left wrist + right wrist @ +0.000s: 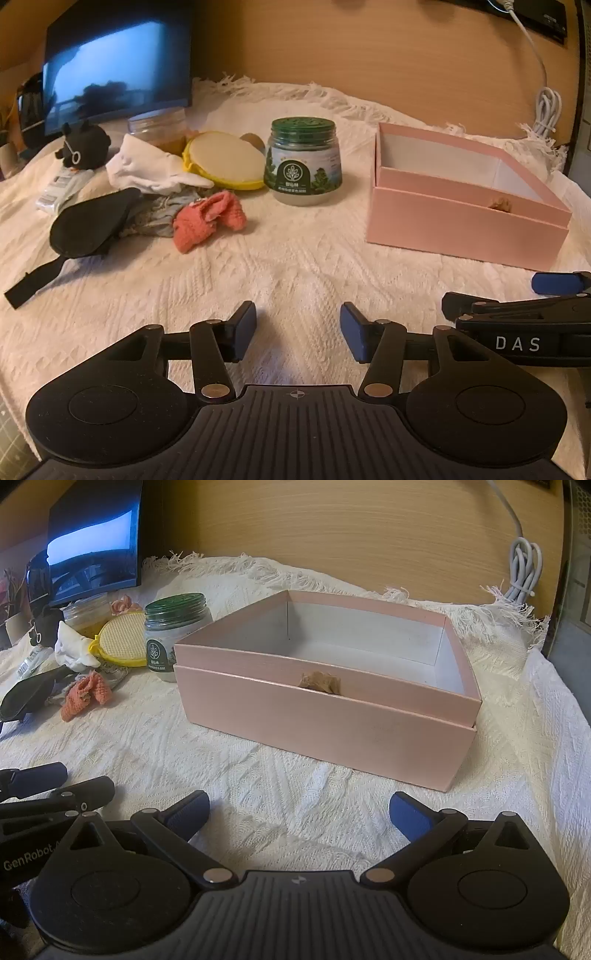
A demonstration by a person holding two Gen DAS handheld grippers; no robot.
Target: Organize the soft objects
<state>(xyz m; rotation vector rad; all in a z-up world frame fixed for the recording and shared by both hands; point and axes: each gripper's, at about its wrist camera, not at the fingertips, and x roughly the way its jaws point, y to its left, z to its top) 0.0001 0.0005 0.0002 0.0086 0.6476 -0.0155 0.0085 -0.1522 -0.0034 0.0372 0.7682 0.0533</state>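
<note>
White knit blanket (295, 258) covers the counter — pink box (325, 716) sits at 2 o'clock, soft stuff piled at 10: black eye mask (92, 225), pink knit cloth (210, 219). Left gripper (298, 332) and right gripper (299, 816) jaws wide, holding nothing.

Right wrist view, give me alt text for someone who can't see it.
An open pink box, nothing visible inside, sits on a white knitted blanket ahead of the open, empty right gripper. Left of it: a green-lidded jar and a coral cloth.
</note>
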